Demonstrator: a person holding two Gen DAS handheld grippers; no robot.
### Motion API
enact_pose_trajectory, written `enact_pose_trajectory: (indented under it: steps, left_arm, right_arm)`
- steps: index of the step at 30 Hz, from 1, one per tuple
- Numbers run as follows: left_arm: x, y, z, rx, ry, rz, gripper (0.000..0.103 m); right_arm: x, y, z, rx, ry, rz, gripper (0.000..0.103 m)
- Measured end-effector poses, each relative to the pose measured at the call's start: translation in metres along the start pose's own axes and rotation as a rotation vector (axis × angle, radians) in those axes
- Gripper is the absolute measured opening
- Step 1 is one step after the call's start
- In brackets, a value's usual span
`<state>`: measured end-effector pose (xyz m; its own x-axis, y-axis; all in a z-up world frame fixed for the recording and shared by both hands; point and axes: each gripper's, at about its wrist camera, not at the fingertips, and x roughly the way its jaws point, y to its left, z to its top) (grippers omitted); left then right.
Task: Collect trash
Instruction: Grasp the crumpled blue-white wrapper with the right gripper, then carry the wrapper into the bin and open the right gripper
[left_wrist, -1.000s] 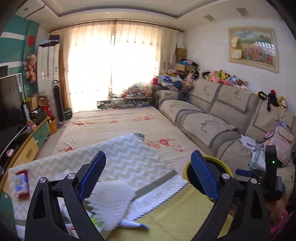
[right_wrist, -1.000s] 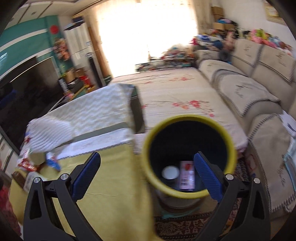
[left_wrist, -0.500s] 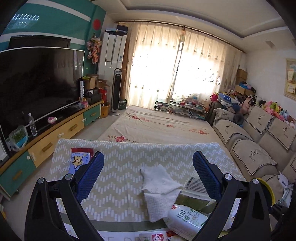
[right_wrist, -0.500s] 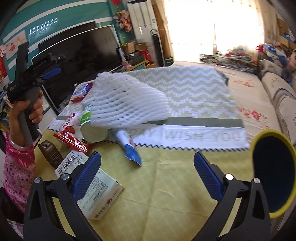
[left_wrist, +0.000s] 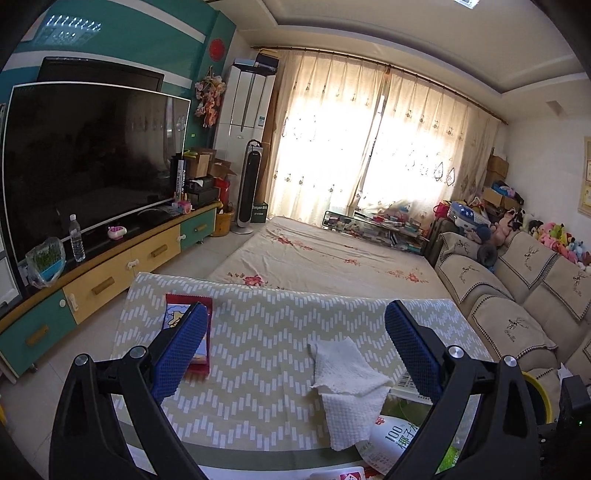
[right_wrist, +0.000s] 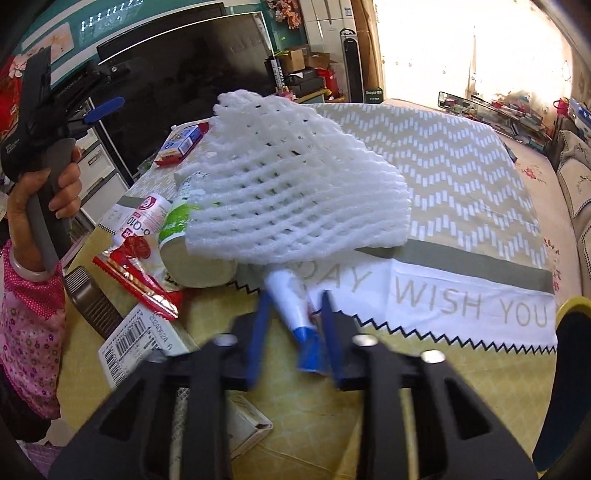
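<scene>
1. The right tool (right_wrist: 295, 332) has its jaws closing around a white and blue tube (right_wrist: 295, 314) lying on the bench (right_wrist: 406, 387).
2. The left tool (left_wrist: 291, 347) is wide open, empty.
3. White foam netting (right_wrist: 295, 192) lies just beyond the tube, a yellow-rimmed bin (right_wrist: 570, 306) at right.

Left wrist view: taken from low over the near edge of the table (left_wrist: 258, 354), directed almost level toward the far curtains (left_wrist: 369, 147), television (left_wrist: 92, 155) at left. Right wrist view: taken nearer the tabletop, tilted steeply down. Shared by both: the chevron cloth (right_wrist: 461, 166), red packet (left_wrist: 192, 332) and bin rim (right_wrist: 570, 306).
</scene>
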<state>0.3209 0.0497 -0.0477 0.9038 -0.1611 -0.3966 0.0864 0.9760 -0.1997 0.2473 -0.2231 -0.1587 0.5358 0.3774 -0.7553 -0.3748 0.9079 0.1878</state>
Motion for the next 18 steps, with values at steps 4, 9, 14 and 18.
enact_pose_trajectory:
  steps: [4, 9, 14, 18]
  left_arm:
    - [0.0, -0.004, -0.003, 0.006, 0.003, -0.005, 0.095]
    - [-0.001, -0.01, -0.005, 0.019, 0.0, -0.012, 0.095]
    - [-0.002, -0.011, -0.005, 0.021, -0.002, -0.013, 0.095]
    - [-0.003, -0.012, -0.006, 0.023, 0.0, -0.016, 0.095]
  right_arm:
    - [-0.012, 0.004, -0.009, -0.017, -0.001, 0.009, 0.015]
    - [-0.042, -0.002, -0.026, 0.017, 0.004, 0.072, 0.014]
    - [-0.078, -0.005, -0.042, 0.036, -0.004, 0.172, 0.015]
    - [-0.107, 0.005, -0.053, 0.023, -0.028, 0.224, 0.015]
